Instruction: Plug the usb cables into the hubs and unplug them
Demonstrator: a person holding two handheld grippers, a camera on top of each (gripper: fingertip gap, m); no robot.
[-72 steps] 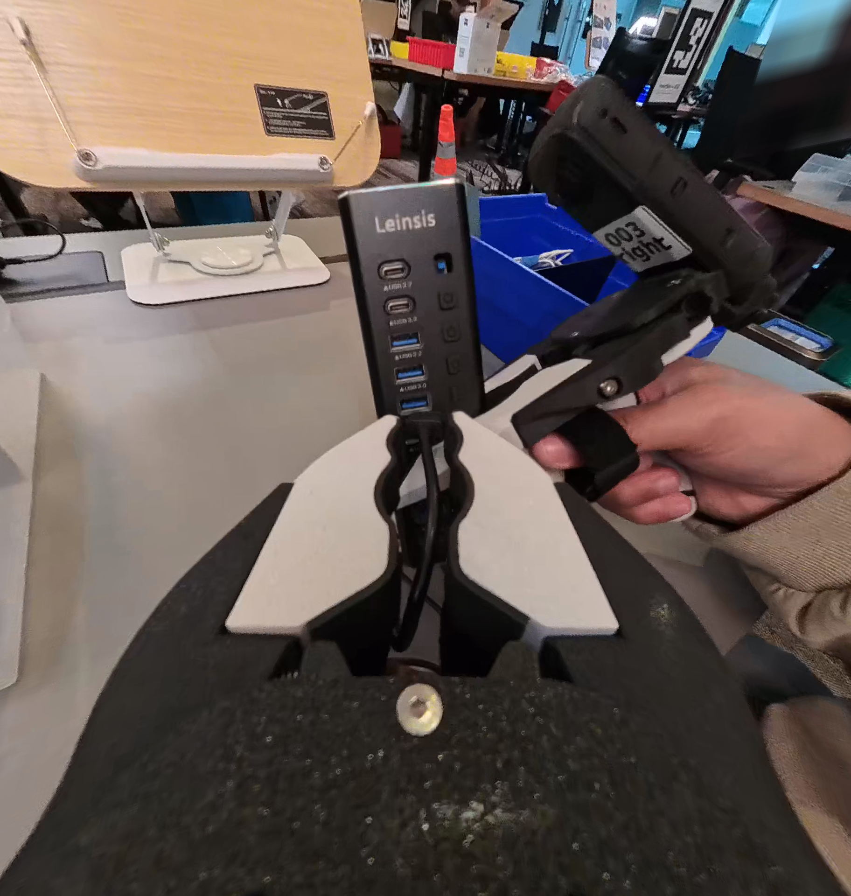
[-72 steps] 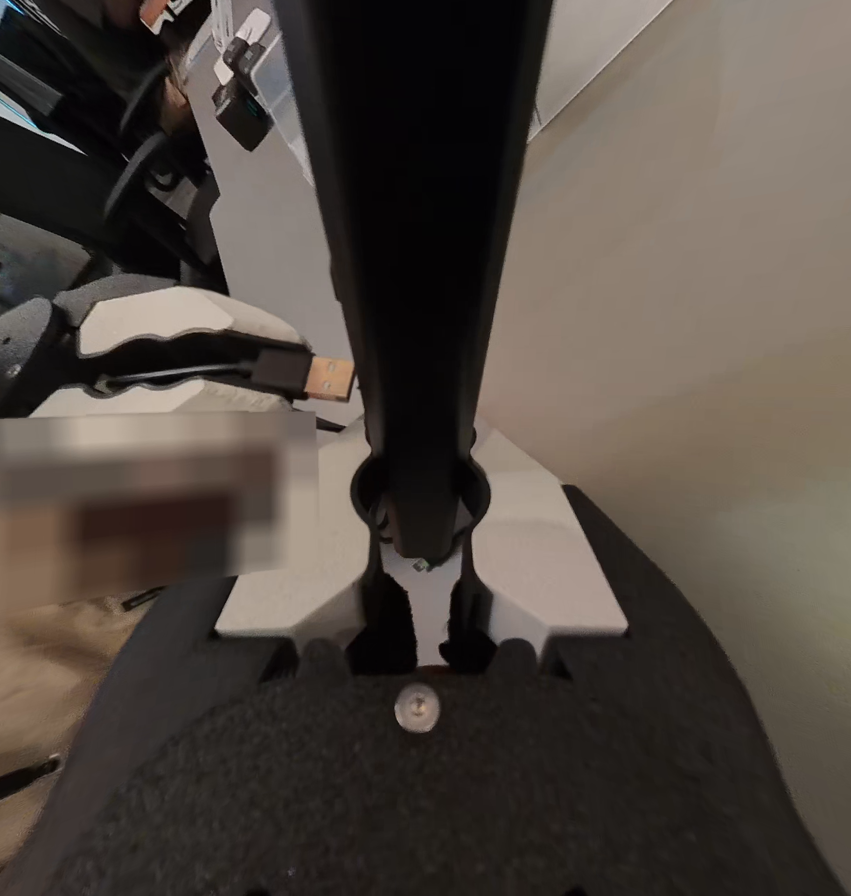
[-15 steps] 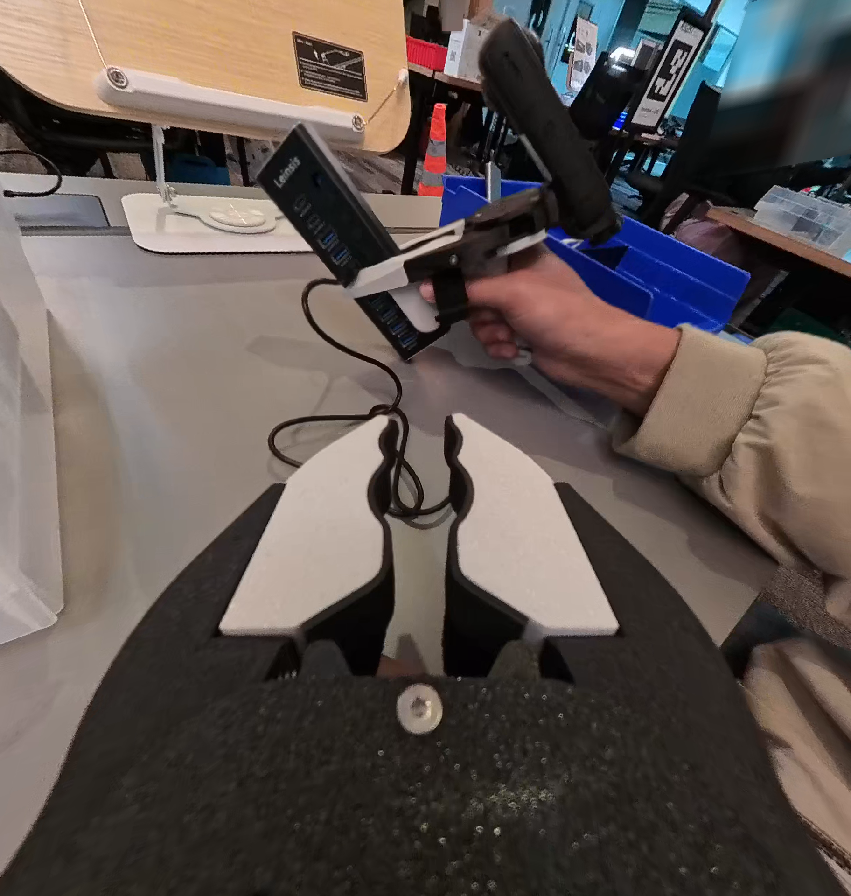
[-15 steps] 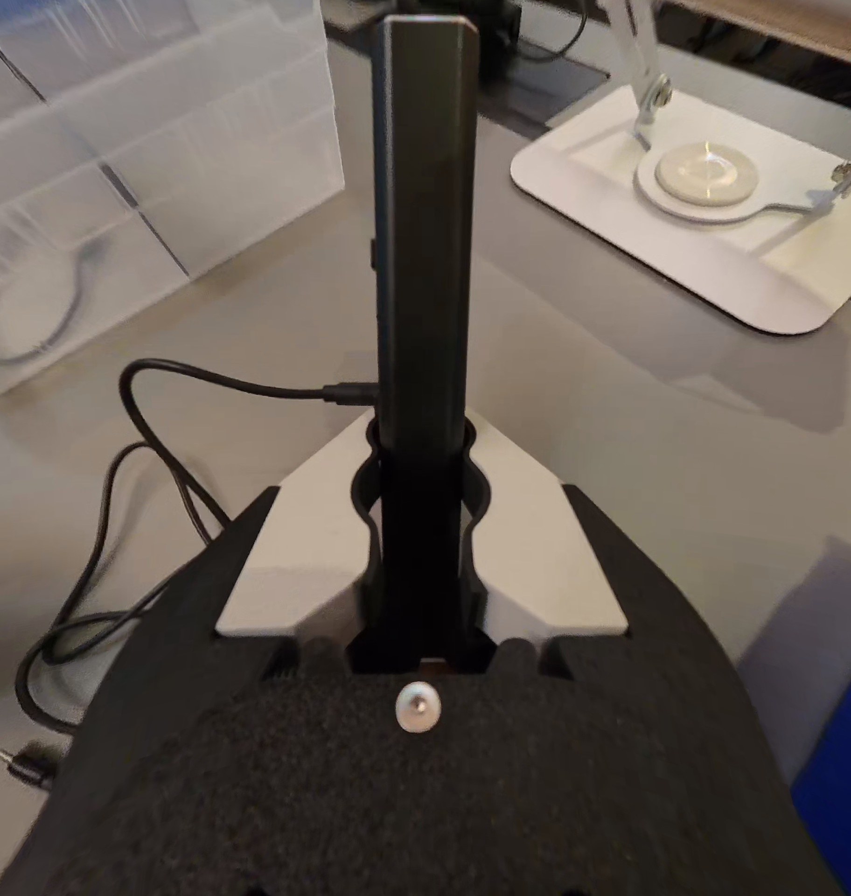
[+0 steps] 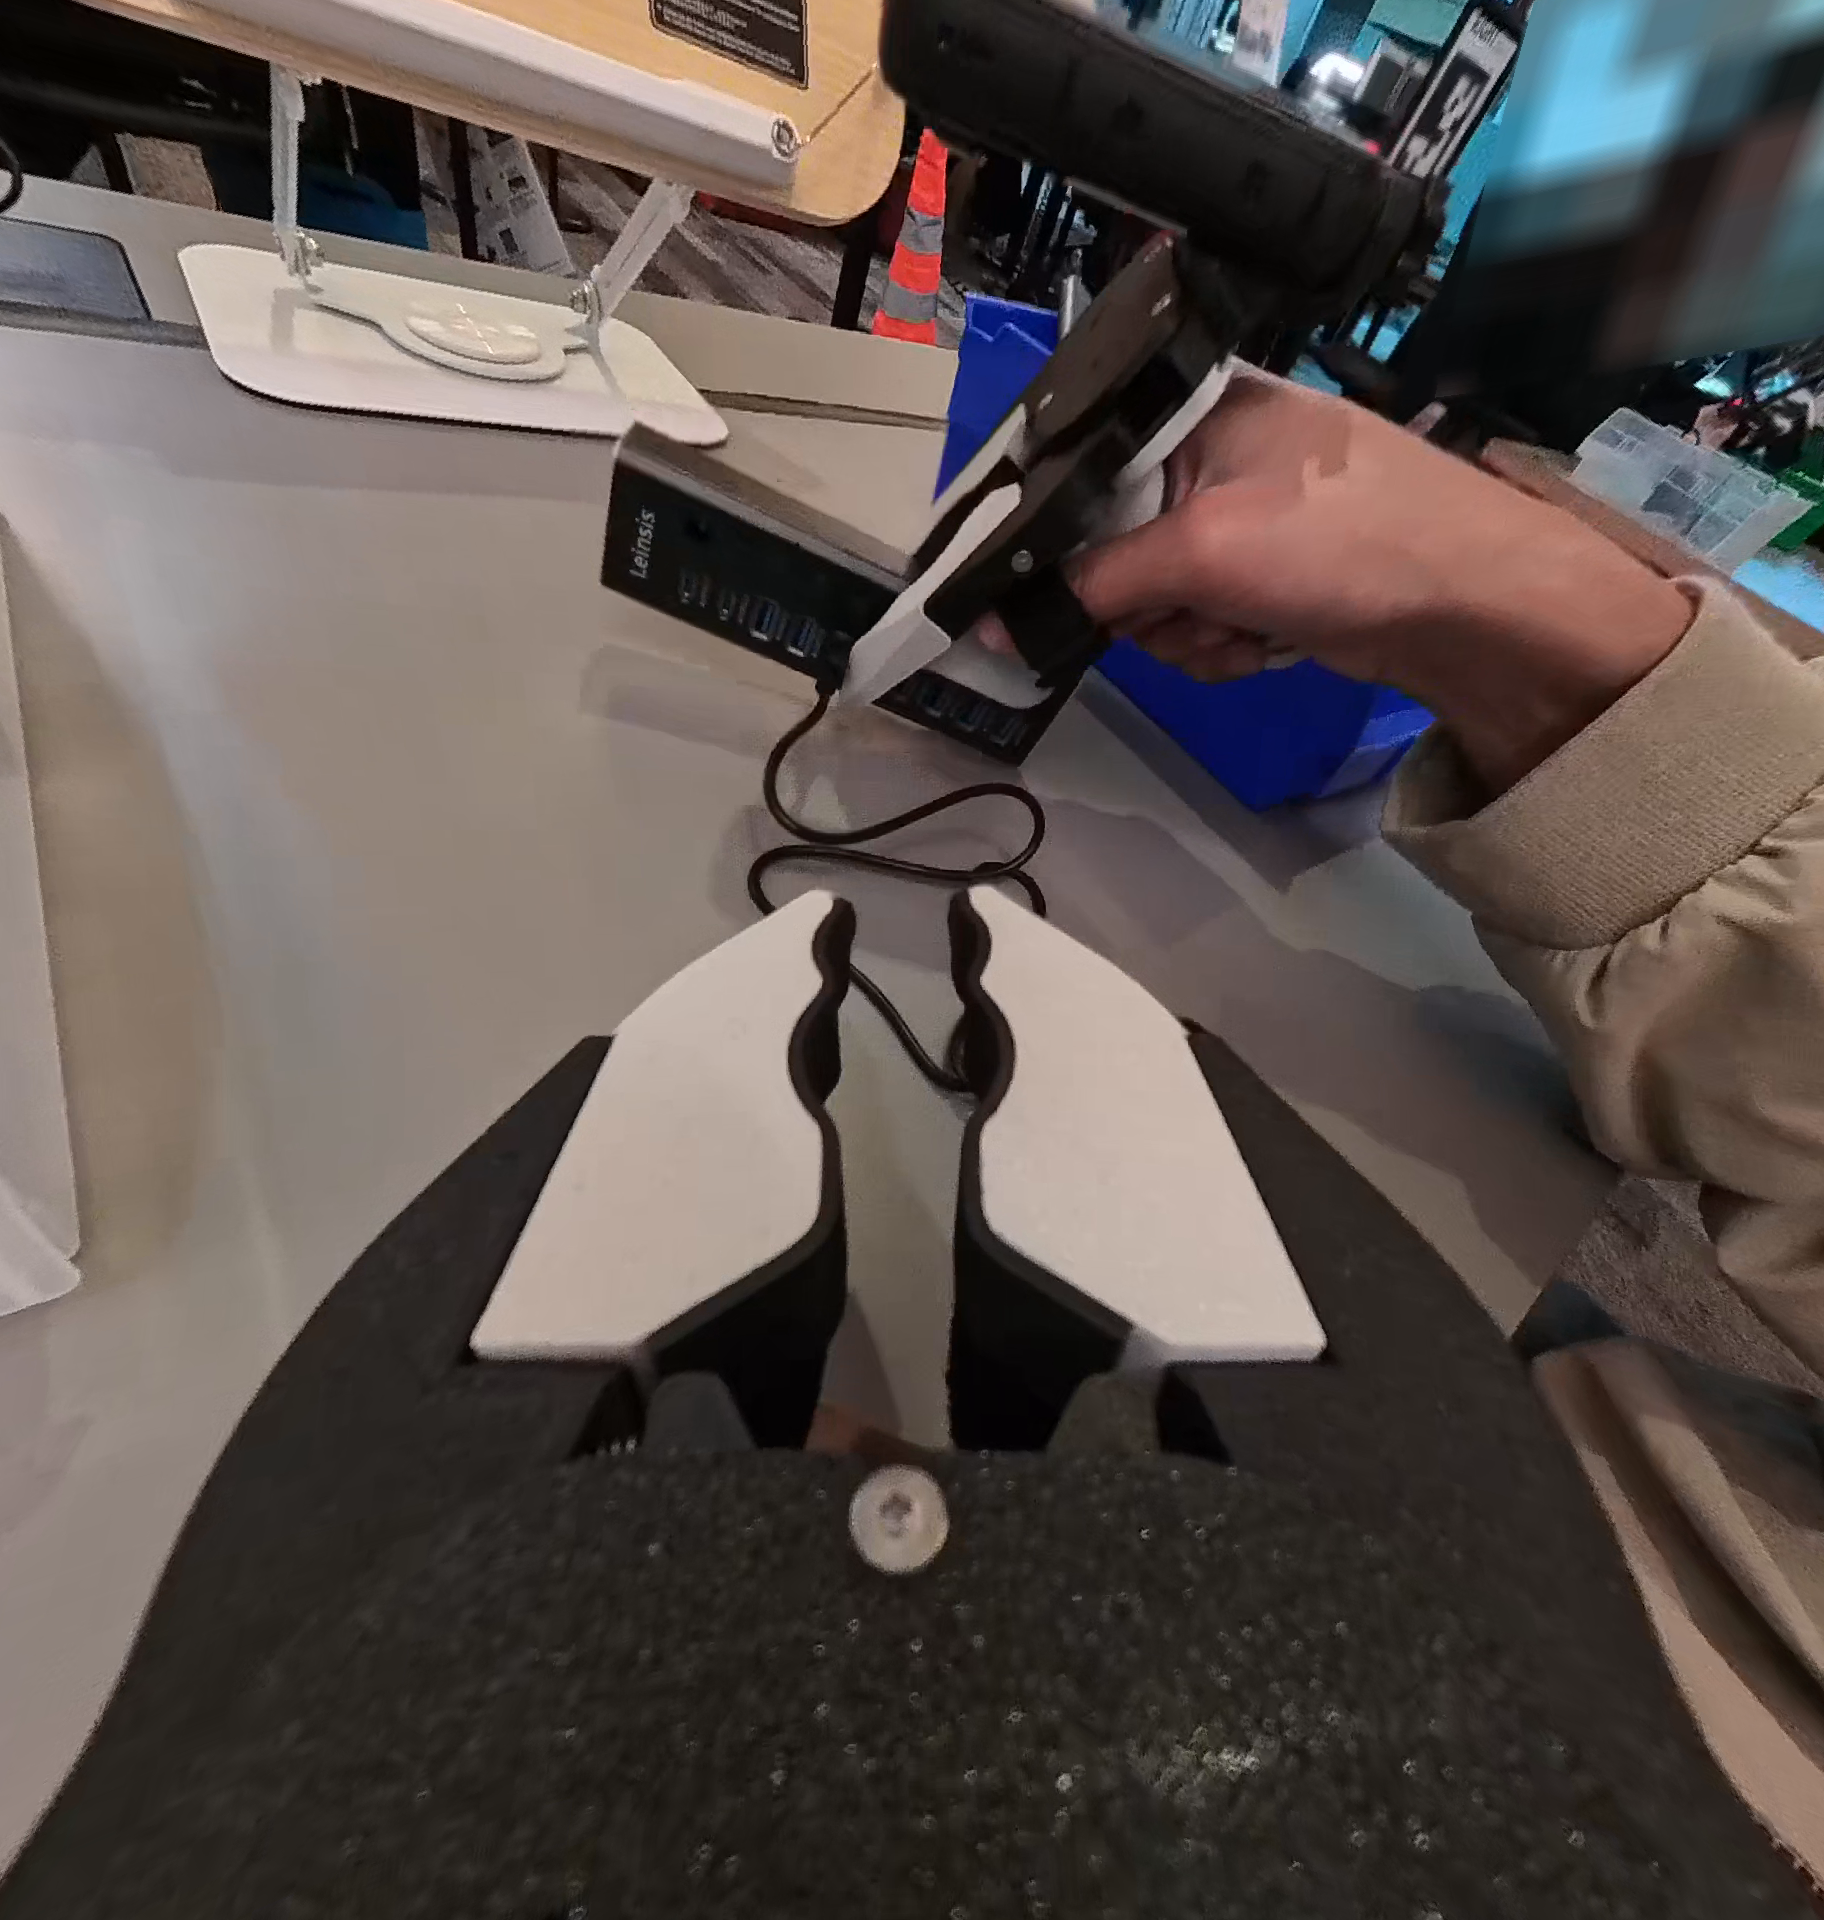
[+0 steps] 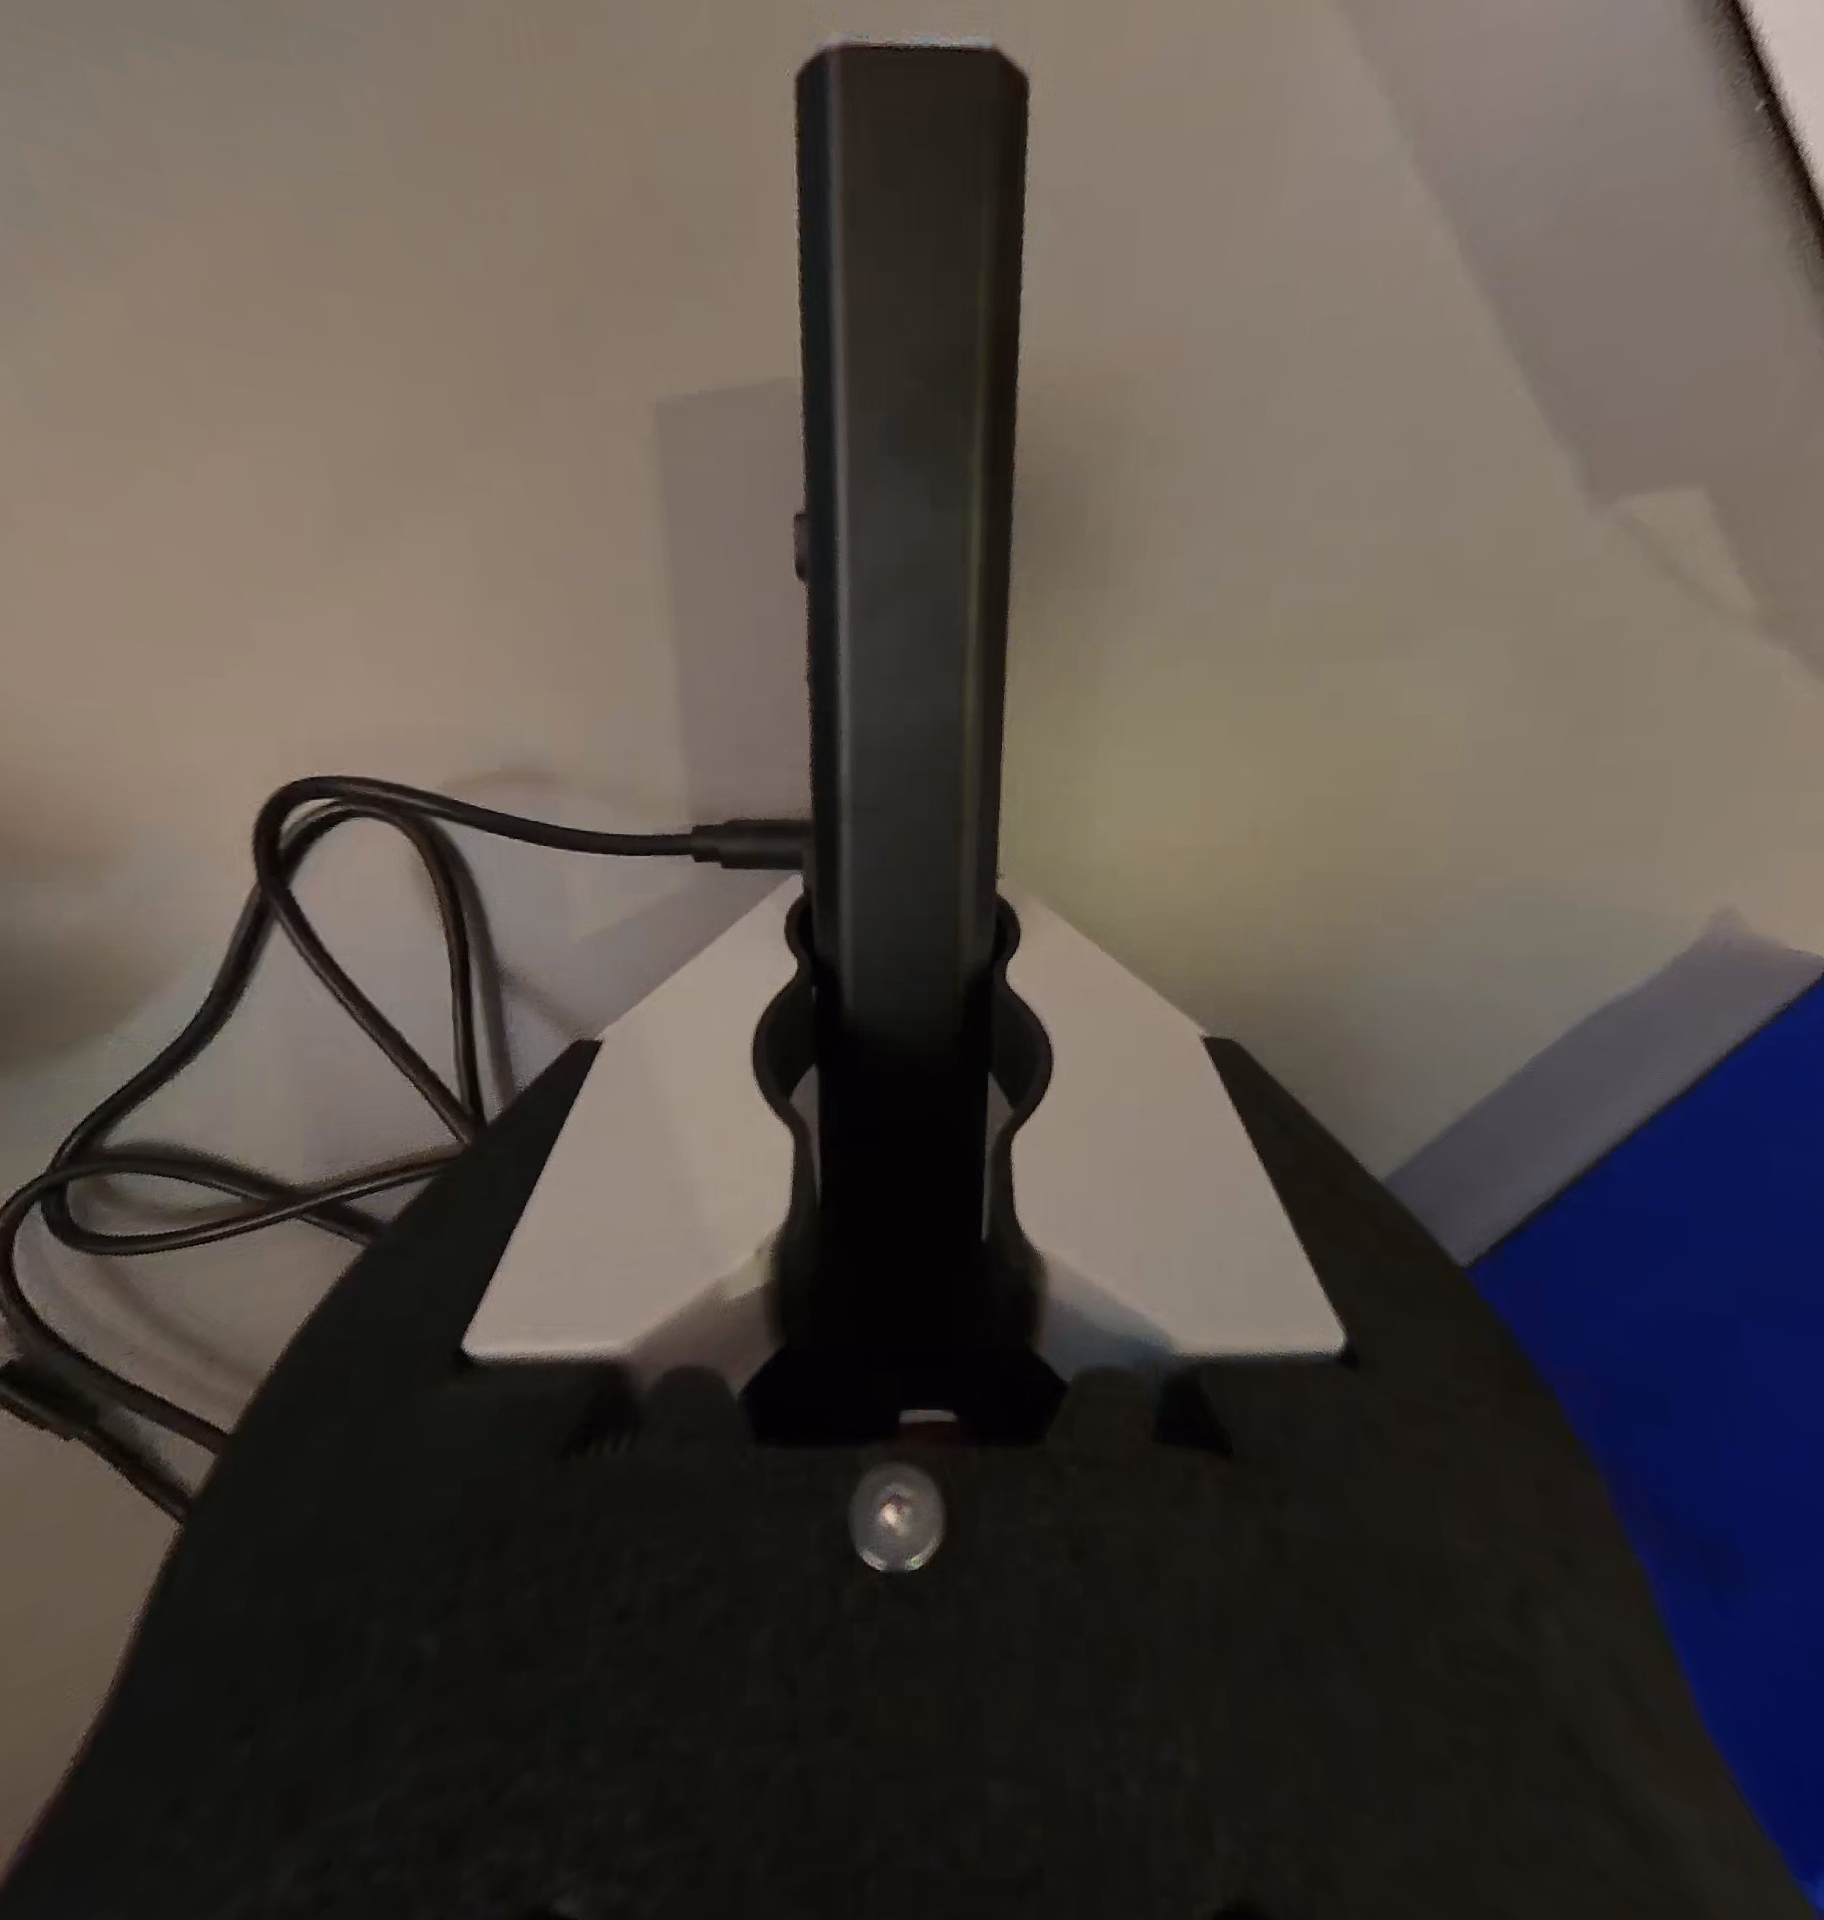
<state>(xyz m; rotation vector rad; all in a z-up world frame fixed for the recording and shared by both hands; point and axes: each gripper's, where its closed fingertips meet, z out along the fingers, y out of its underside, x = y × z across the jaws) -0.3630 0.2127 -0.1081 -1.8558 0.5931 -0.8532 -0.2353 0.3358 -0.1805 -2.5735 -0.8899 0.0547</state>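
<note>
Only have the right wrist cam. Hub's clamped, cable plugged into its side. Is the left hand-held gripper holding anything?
Observer: No. The left hand-held gripper is open and empty; cable slack lies on the table below the gap.
Operator: Which port is the cable in?
Observer: It leaves the hub at the port row on its front face. A white finger of the right hand-held gripper hides the exact port.
Operator: What's past the hub's far end?
Observer: A white stand base on the table, holding up a wooden board. I cannot tell whether hub and base touch.
</note>
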